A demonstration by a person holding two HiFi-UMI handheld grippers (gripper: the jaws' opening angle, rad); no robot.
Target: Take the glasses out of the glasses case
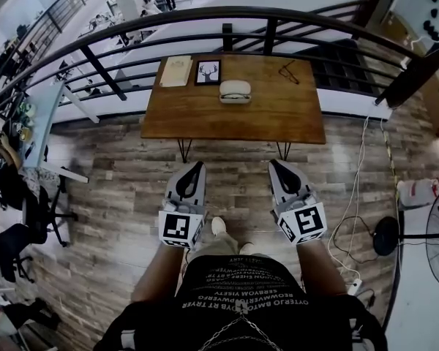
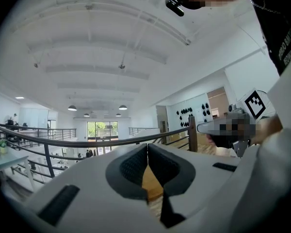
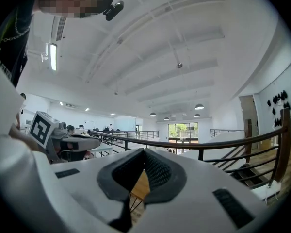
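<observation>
Glasses case [image 1: 235, 91] sits on the far table [image 1: 205, 115]; we are only approaching, left tongs [image 1: 198, 165] and right tongs [image 1: 274, 164] closed tight (empty); next, reach and open.

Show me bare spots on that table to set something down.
The brown wooden table is bare along its near strip, in front of the white oval glasses case, and between that case and the dark-framed glasses at the far right. The far edge is crowded: tan notebook, black-framed deer picture.
</observation>
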